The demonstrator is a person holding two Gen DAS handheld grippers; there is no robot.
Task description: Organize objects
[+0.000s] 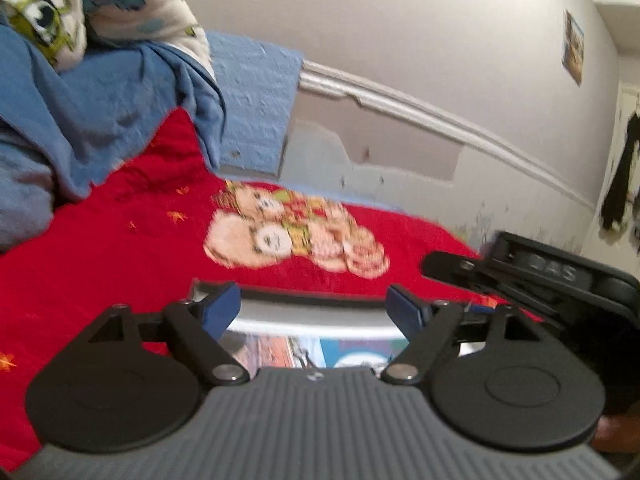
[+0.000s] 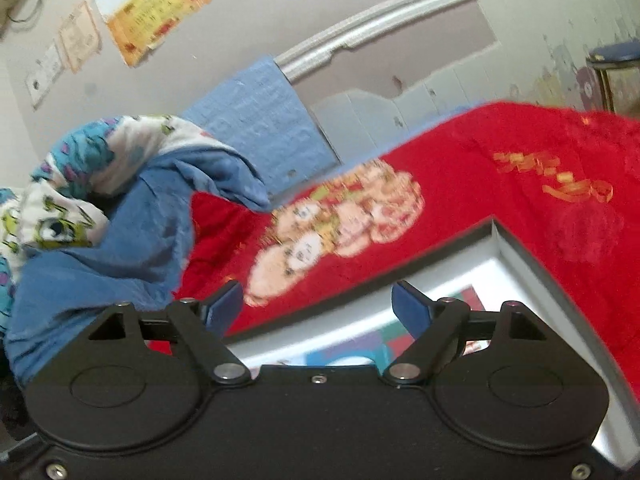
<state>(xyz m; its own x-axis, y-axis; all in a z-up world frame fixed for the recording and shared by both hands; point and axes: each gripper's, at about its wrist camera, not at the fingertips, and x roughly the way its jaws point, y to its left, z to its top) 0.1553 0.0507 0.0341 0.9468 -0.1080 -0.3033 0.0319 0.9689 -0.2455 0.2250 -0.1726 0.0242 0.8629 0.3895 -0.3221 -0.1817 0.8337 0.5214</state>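
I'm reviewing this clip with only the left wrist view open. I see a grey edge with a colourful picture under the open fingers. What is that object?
Observer: The right wrist view shows a grey-framed picture board lying flat on the red blanket, one corner of it visible.
Operator: Is the right gripper holding it?
Observer: No. The right gripper is open above the frame's far edge, with nothing between its fingers.
Operator: Anything else at that end of the bed?
Observer: Yes, a stool with a blue seat stands by the wall beyond the blanket.
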